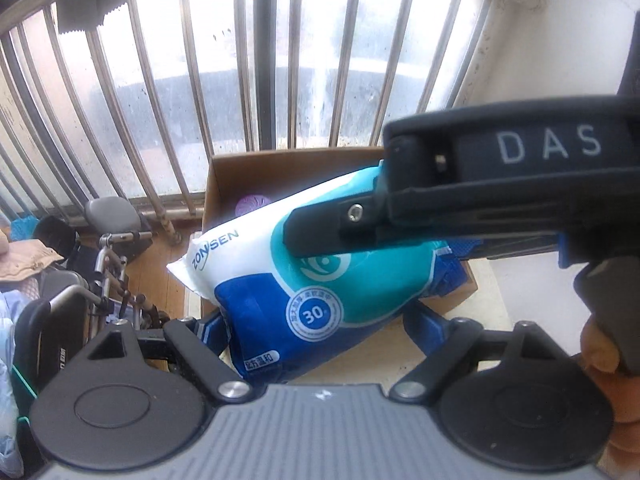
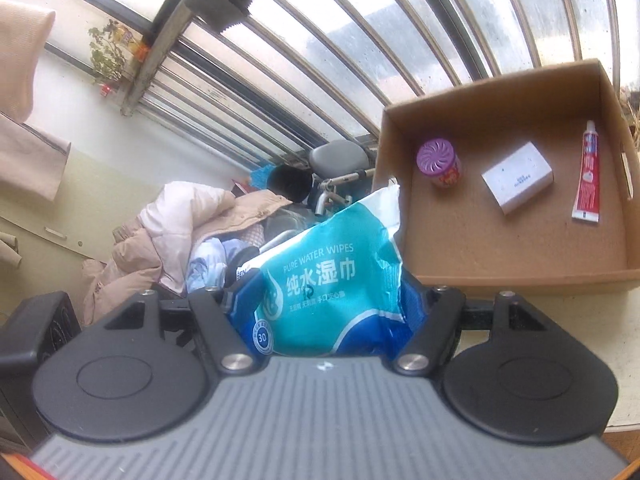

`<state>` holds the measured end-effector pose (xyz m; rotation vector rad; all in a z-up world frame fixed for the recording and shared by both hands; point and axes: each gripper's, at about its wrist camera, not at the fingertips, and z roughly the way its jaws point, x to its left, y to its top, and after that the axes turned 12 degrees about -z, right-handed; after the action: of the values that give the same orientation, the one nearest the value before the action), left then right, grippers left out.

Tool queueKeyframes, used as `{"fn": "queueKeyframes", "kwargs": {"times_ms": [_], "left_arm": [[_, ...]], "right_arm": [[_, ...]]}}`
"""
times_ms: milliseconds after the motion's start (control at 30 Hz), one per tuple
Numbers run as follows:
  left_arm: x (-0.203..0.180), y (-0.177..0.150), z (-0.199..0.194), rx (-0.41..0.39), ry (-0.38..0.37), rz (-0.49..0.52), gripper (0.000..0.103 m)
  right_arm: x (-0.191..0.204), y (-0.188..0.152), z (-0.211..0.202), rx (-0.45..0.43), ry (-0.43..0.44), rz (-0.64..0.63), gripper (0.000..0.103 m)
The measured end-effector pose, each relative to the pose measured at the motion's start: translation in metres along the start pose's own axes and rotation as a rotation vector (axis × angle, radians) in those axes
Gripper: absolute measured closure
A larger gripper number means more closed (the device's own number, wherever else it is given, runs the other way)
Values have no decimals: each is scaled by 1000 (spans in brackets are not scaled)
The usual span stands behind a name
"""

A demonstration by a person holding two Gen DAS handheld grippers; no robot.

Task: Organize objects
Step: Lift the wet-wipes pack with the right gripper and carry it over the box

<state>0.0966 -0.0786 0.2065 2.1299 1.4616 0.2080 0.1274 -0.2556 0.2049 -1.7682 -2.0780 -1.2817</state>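
Note:
A blue, teal and white pack of wet wipes (image 1: pixel 304 280) hangs in the air, held from both ends. My left gripper (image 1: pixel 316 320) is shut on its near end, blue fingers pressing both sides. In the left wrist view, one black finger (image 1: pixel 320 232) of my right gripper lies across the pack's upper face. In the right wrist view the pack (image 2: pixel 328 276) fills the gap of my right gripper (image 2: pixel 324 304), which is shut on it. Just beyond stands an open cardboard box (image 2: pixel 392 152), holding a purple-lidded can (image 2: pixel 438 162), a small white box (image 2: pixel 518 176) and a toothpaste tube (image 2: pixel 588 172).
The cardboard box (image 1: pixel 280 160) sits on a pale tabletop (image 1: pixel 496 300) against a barred window (image 1: pixel 224 60). A wheelchair (image 1: pixel 100 280) stands low on the left. Coats and clothes (image 2: pixel 180 232) are piled on the wheelchair. A hand (image 1: pixel 600 352) grips the right tool's handle.

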Motion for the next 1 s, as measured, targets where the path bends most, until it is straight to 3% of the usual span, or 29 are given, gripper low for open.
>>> {"fn": "queueKeyframes", "kwargs": {"times_ms": [267, 1000], "left_arm": [[-9, 8, -25, -75, -4, 1, 14], [-21, -8, -41, -52, -27, 13, 14]], "right_arm": [[26, 19, -30, -47, -6, -35, 34], [38, -13, -36, -46, -42, 29, 34]]}}
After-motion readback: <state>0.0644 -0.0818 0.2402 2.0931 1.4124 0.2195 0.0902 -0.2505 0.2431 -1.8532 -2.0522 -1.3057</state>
